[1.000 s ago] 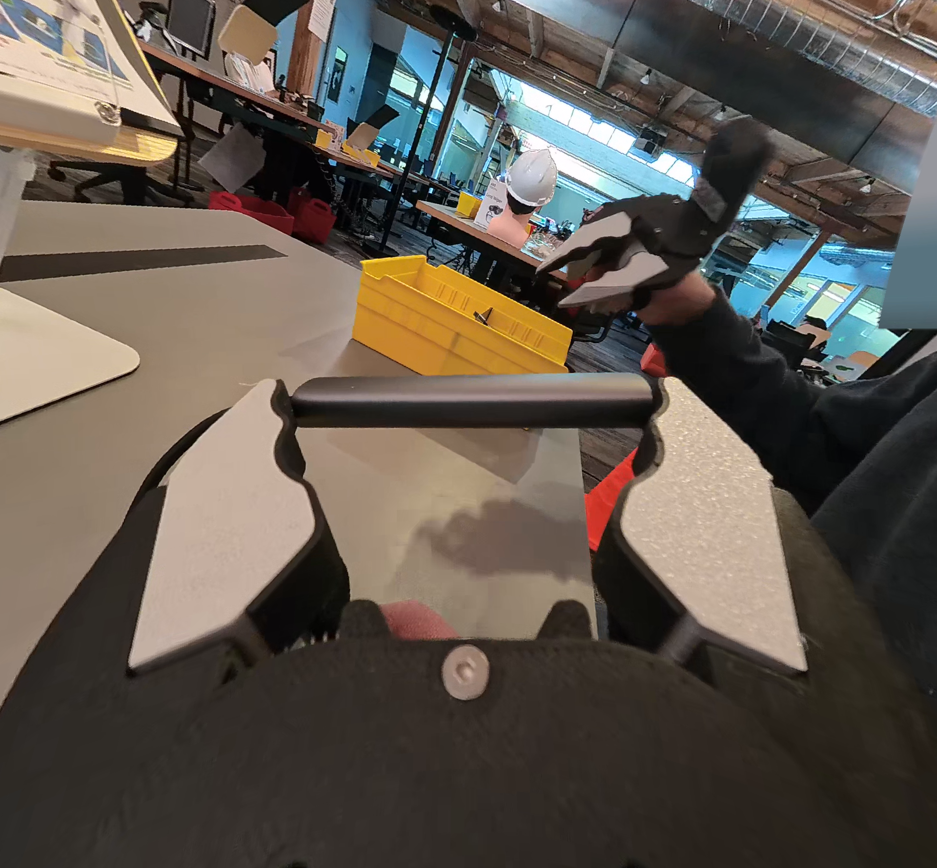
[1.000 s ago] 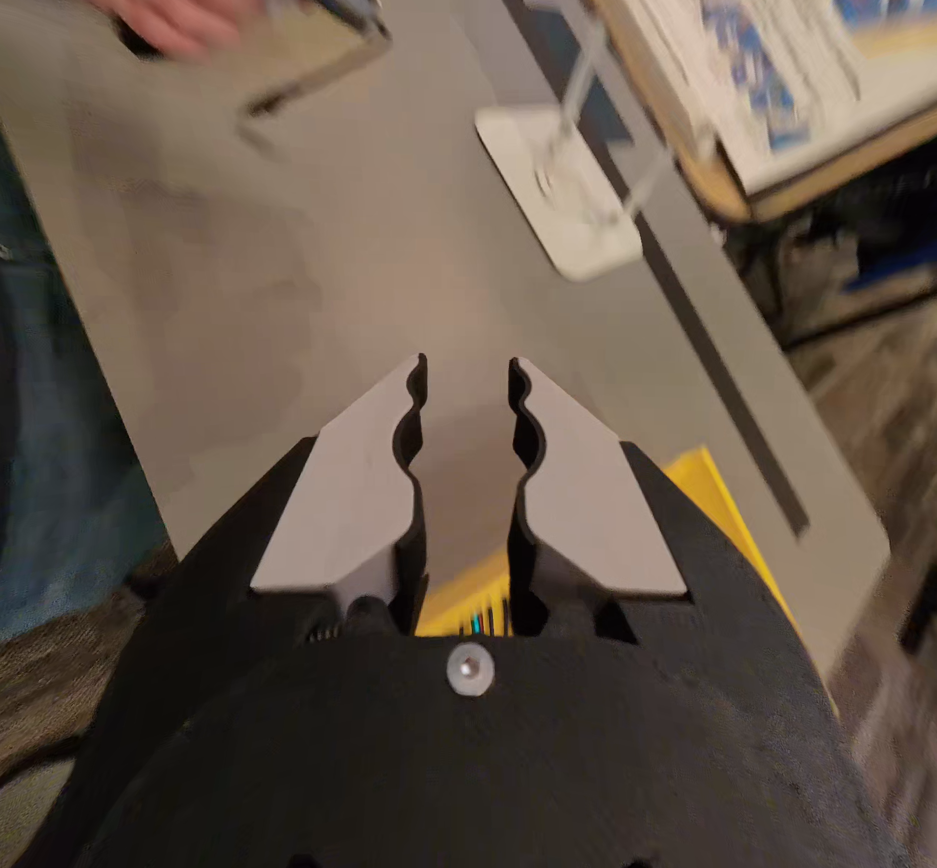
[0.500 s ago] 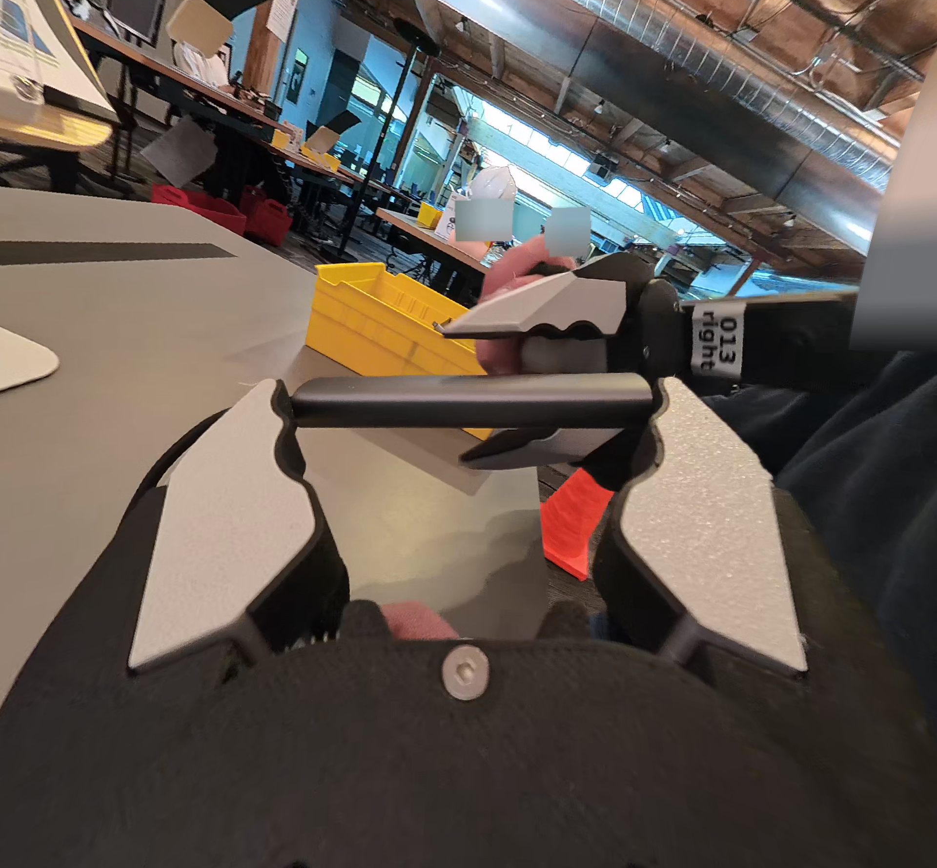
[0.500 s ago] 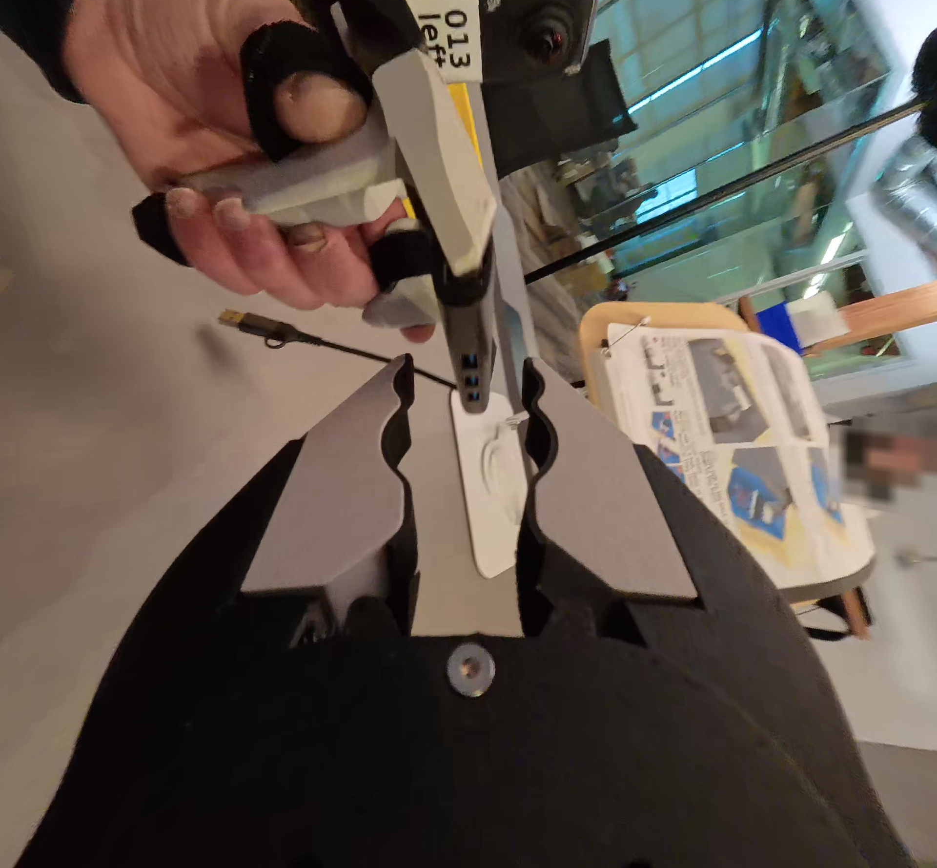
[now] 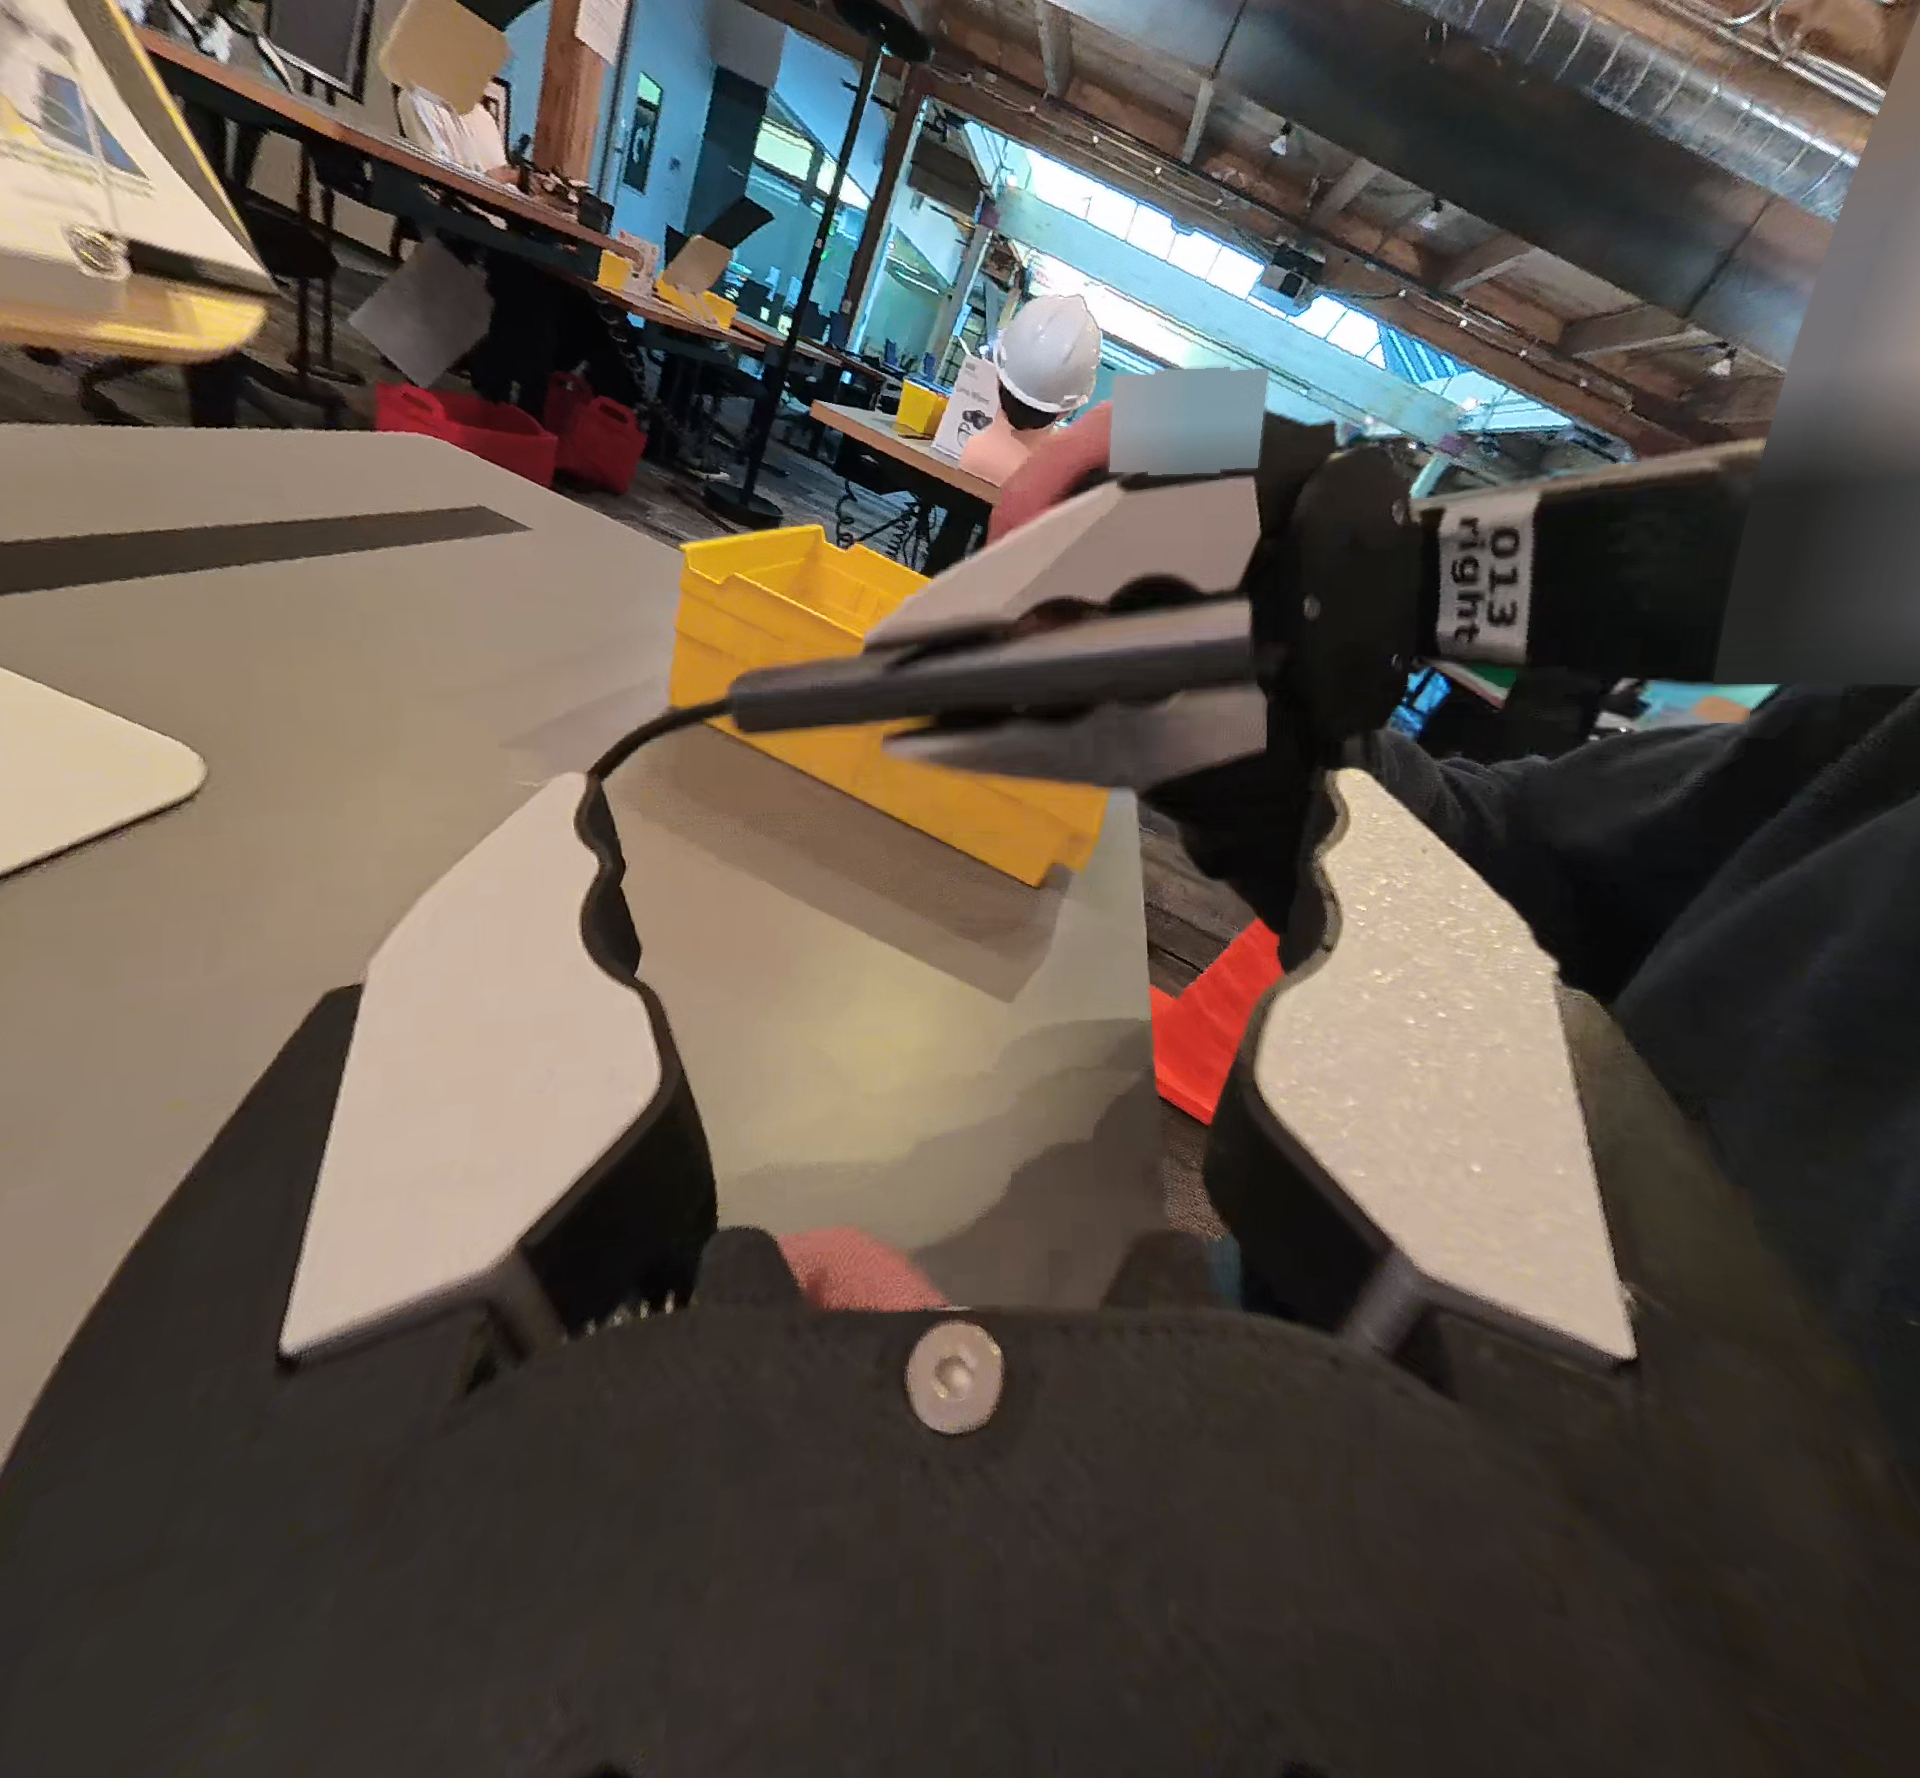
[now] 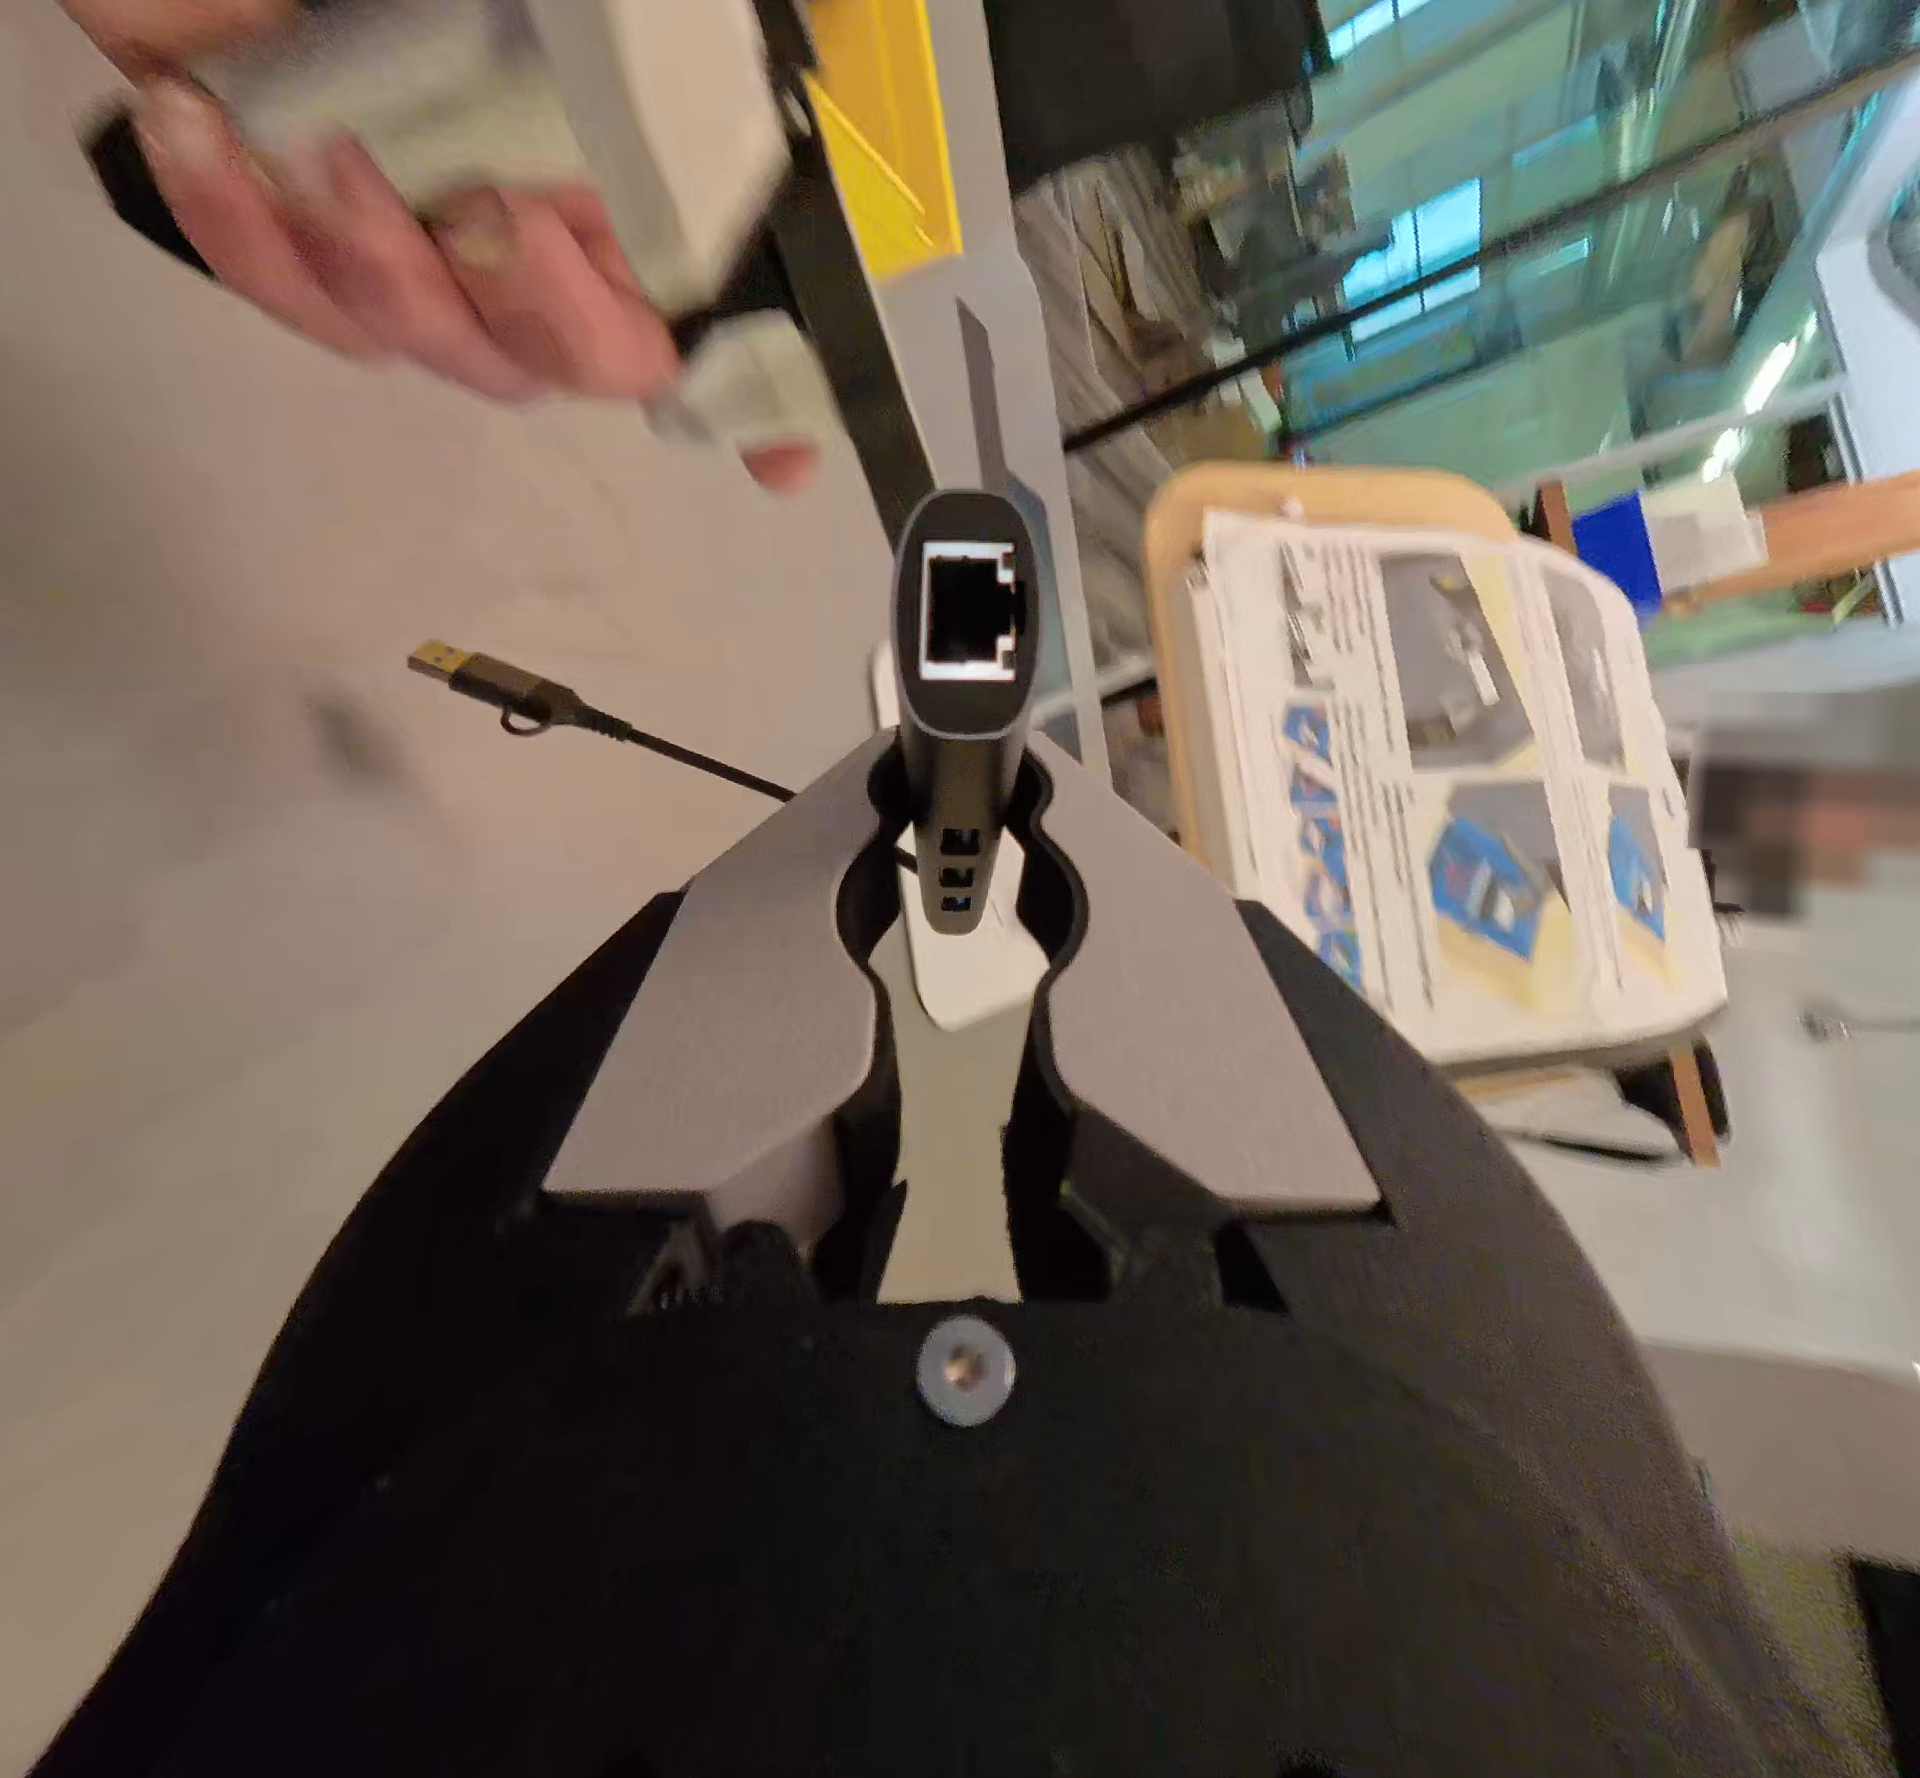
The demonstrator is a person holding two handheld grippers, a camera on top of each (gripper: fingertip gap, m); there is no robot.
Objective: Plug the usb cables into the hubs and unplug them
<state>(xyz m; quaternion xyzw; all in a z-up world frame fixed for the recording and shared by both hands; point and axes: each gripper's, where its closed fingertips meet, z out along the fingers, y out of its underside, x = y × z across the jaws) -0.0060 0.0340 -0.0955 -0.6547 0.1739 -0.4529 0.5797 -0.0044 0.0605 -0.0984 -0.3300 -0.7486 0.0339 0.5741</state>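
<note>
On the flat grey table (image 5: 312, 648), the white rounded stand base (image 5: 73, 772) lies at the far left of the left wrist view, well left of the yellow plastic bin (image 5: 831, 679) that sits at the table's far edge. The left gripper (image 5: 956, 887) hangs above the table in front of that bin, its two grey fingers spread wide with nothing between them. To the right of the bin and partly in front of it, the right gripper (image 5: 904, 700) is clamped on the slim dark grey USB hub (image 5: 935, 684), which sticks out leftward past its fingertips; a thin black cable (image 5: 634, 741) curves down from the hub's left end toward the table. In the right wrist view, the cable's gold-tipped USB plug (image 6: 468, 674) lies on the table well left of the hub (image 6: 961, 627), unplugged. The hub stands pinched between the grey fingers (image 6: 769, 959), a square network port facing the camera. A stack of printed pages on a wooden board (image 6: 1455, 772) sits right of the hub.
</note>
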